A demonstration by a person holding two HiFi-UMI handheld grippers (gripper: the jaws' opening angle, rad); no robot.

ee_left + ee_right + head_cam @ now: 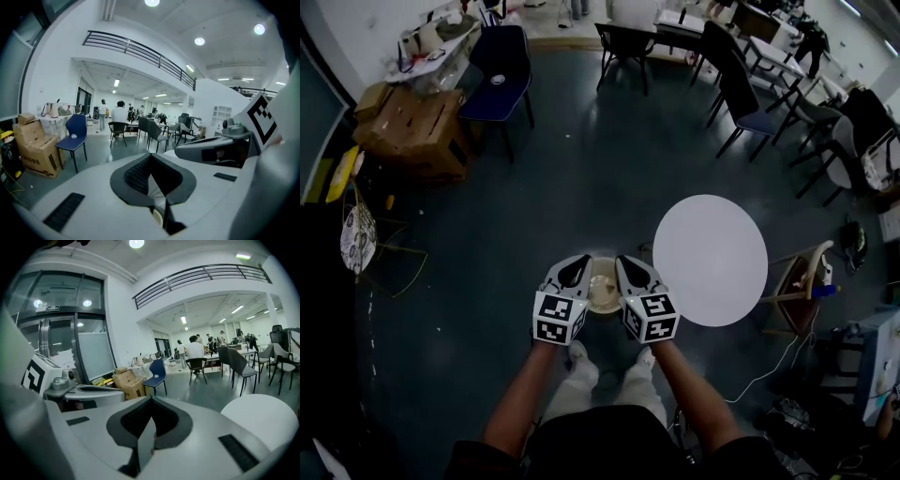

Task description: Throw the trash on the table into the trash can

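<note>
**Left gripper** (575, 274): jaws closed on a thin ribbed wall, seemingly the left rim of the bin (602, 289). In the left gripper view a cream curve shows just below the pads. The marker cube (558, 317) carries black-and-white square patterns and no lettering.

**Right gripper** (630, 274): jaws closed on a thin grey sheet edge, seemingly the bin's right rim. Its marker cube (652, 317) has the same kind of square patterns. The two grippers sit side by side, tips angled inward, with the bin between them.

**Bin**: round and cream, seen from above, mouth facing up. It is gripped from both sides, just ahead of the person's shoes (581, 361) and left of the table. Its contents cannot be made out.

**Table** (710, 260): round with a white top, standing close to the right of the right gripper.

**Floor** (534, 206): dark and glossy.

**Boxes** (412, 131): brown cardboard, stacked at far left. One side bears dark print too small to read.

**Blue chair** (499, 67): stands beside the boxes, with a small round thing on its seat.

**Black chairs** (623, 42): several at the far side, around desks.

**Cable** (769, 366): white, trailing on the floor right of the table.

**Background, gripper views**: a person (120, 114) is seated at a desk and others stand beyond. A railed balcony (140, 51) runs overhead, with round ceiling lights above it. No signage is legible.
</note>
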